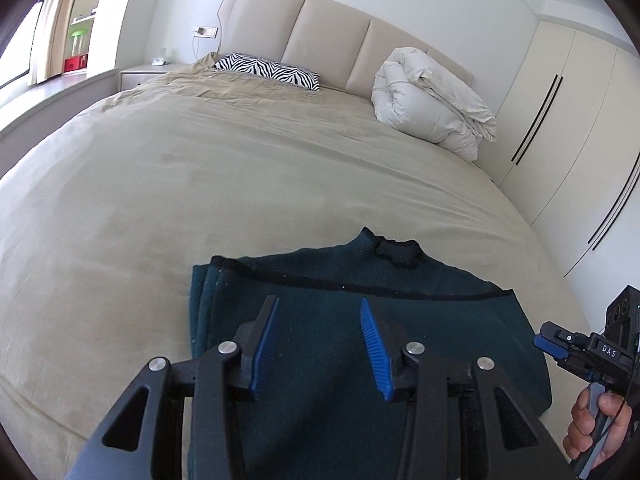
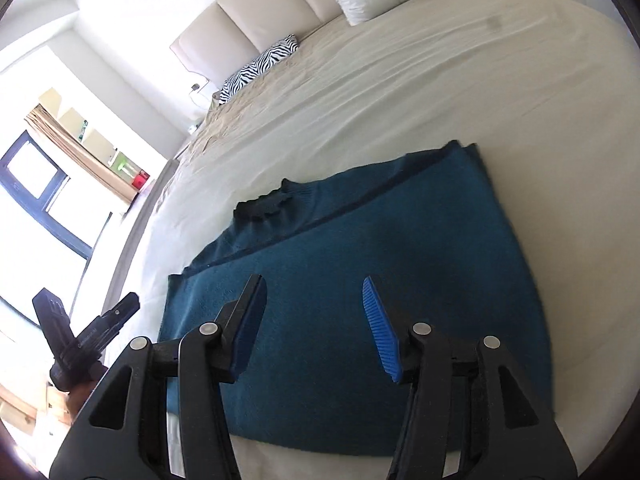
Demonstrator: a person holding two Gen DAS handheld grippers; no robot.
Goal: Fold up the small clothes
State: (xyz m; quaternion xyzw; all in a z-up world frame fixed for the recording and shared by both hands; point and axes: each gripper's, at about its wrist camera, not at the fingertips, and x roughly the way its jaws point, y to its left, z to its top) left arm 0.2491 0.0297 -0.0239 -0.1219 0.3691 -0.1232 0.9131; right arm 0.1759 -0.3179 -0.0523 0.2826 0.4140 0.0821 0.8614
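Observation:
A dark teal knitted sweater [image 1: 440, 320] [image 2: 400, 220] lies folded flat on the beige bed [image 1: 200, 180], its collar toward the headboard and a folded-over layer covering the body. My left gripper [image 1: 319, 300] hovers above the sweater's near part, open, with nothing between its blue pads. My right gripper [image 2: 313, 279] also hangs over the sweater, open and empty. In the left wrist view, the right gripper [image 1: 544, 340] shows at the sweater's right edge, held by a hand [image 1: 592, 424]. In the right wrist view, the left gripper [image 2: 120, 312] sits off the sweater's left side.
A zebra-print pillow [image 1: 268, 70] and a rolled white duvet [image 1: 432, 100] lie by the padded headboard [image 1: 320, 28]. White wardrobe doors [image 1: 568, 120] run along the bed's right side. A nightstand [image 1: 140, 72] and a window [image 2: 32, 184] are on the left.

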